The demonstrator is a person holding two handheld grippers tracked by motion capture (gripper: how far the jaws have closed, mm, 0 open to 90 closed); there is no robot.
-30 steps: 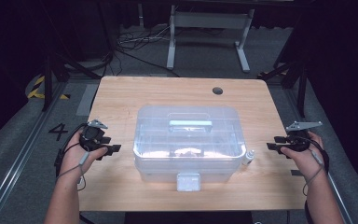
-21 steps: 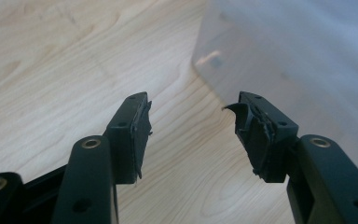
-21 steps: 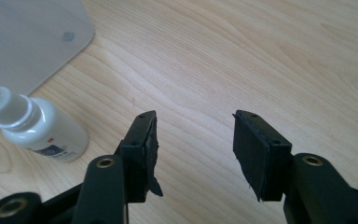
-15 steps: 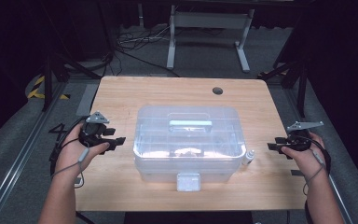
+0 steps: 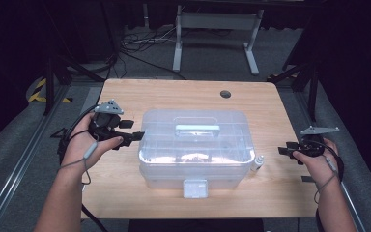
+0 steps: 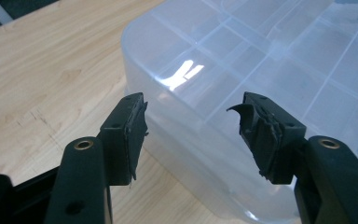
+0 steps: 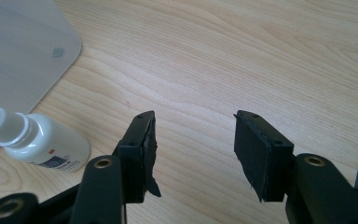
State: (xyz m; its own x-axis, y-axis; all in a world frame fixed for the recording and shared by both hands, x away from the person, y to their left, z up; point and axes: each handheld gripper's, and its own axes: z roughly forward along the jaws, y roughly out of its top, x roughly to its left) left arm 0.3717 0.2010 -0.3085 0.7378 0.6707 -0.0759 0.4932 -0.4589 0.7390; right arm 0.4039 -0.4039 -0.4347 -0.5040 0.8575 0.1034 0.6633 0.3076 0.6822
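A clear plastic organiser box [image 5: 195, 145] with a closed lid, a pale handle and a front latch sits mid-table. My left gripper [image 5: 134, 129] hovers at the box's upper left corner, and its jaws have just been opening further. In the left gripper view the left gripper [image 6: 191, 121] is open with the box [image 6: 261, 60] corner beyond the gap, nothing pinched. My right gripper [image 5: 286, 151] rests near the table's right edge. The right gripper [image 7: 193, 140] stands open over bare wood. A small white bottle [image 7: 37, 140] lies to its left, close to the box.
The small white bottle [image 5: 257, 163] lies by the box's right front corner. A round cable hole [image 5: 225, 94] is in the wooden table [image 5: 174, 96] near the far edge. Metal stand legs and cables sit on the floor beyond.
My left hand has risen and moved in toward the box's upper left corner. The right hand has stayed where it was.
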